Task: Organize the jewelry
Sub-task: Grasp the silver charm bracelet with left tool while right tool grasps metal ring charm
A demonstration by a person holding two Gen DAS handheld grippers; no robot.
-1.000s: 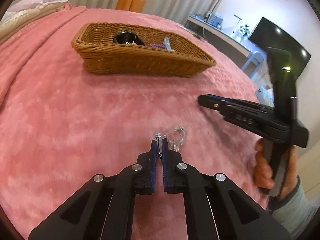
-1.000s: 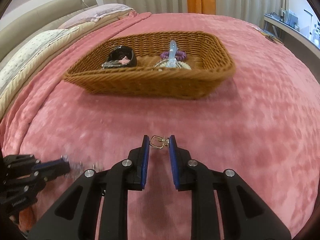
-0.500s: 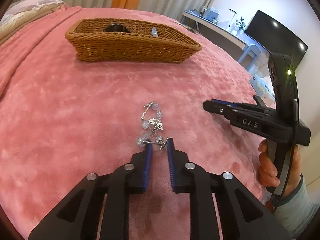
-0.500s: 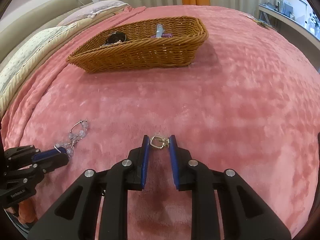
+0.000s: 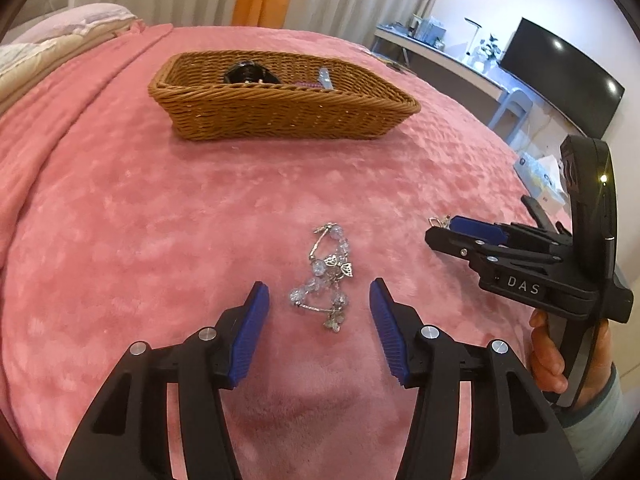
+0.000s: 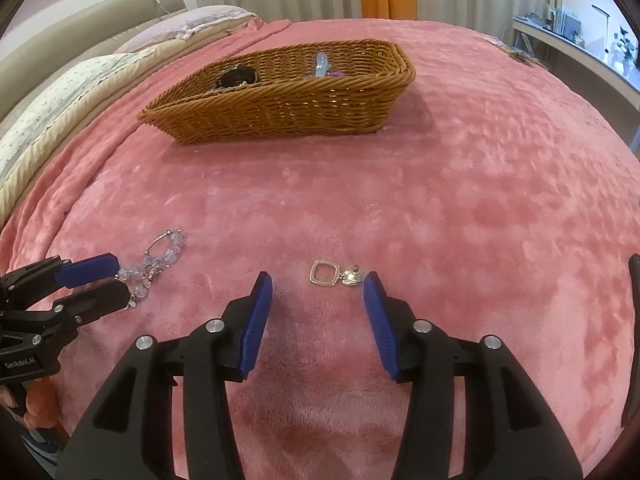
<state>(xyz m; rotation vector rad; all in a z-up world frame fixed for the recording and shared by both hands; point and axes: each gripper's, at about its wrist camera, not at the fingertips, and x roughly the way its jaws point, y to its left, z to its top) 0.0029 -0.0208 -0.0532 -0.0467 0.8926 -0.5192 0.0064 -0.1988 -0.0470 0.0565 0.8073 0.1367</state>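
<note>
Left wrist: one bracelet [image 5: 325, 276], one basket [image 5: 280, 100], left gripper [image 5: 318, 300] jaws opening, nothing clamped.

Not much to read here tbh. The right gripper [image 5: 440, 229] has "DAS" in pale capital letters on the side of its black body, easy to make out from the left wrist view. The left gripper [image 6: 105, 280] has a tiny white label on its black body down at the left edge of the right wrist view (looks like "GenRobot.AI", but it's small and I can't be sure of every letter).
</note>
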